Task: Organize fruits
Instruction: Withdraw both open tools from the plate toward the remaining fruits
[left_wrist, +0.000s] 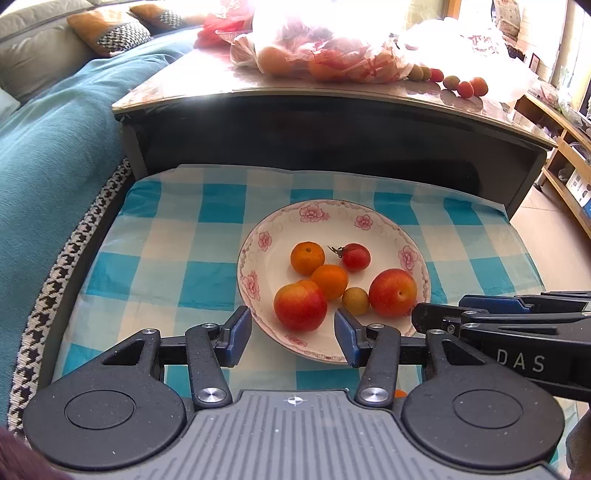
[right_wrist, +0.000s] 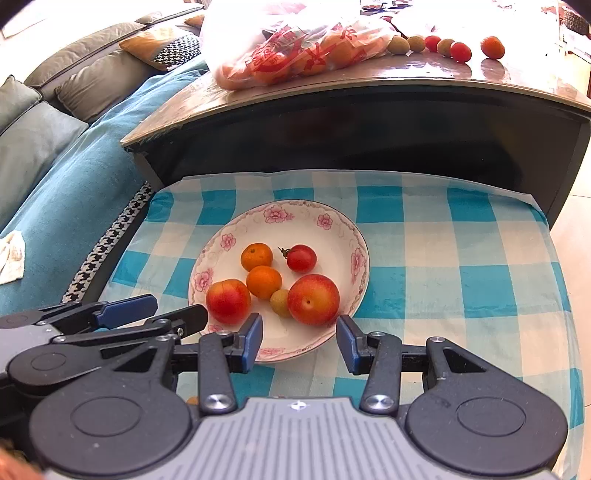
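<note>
A flowered plate (left_wrist: 258, 236) sits mid-frame on a blue checked cloth (left_wrist: 155, 236) in both wrist views. In it lie two red-yellow plums (left_wrist: 300, 305) (left_wrist: 392, 292), two small oranges (left_wrist: 307, 257) (left_wrist: 330, 281), a cherry tomato (left_wrist: 355, 257) and a small greenish fruit (left_wrist: 355, 301), clustered and partly touching.

The left tongs (left_wrist: 293, 330) hang at the plate's near rim, jaws apart with nothing between them. The right tongs (right_wrist: 300, 341) hover just beside, at the same rim, jaws wide and empty.

At the top of the frame, a glossy surface (right_wrist: 406, 70) carries a plastic bag of fruit (right_wrist: 280, 48) and a row of loose small fruits (right_wrist: 448, 48). A sofa with cushions (right_wrist: 44, 122) fills the upper left.
</note>
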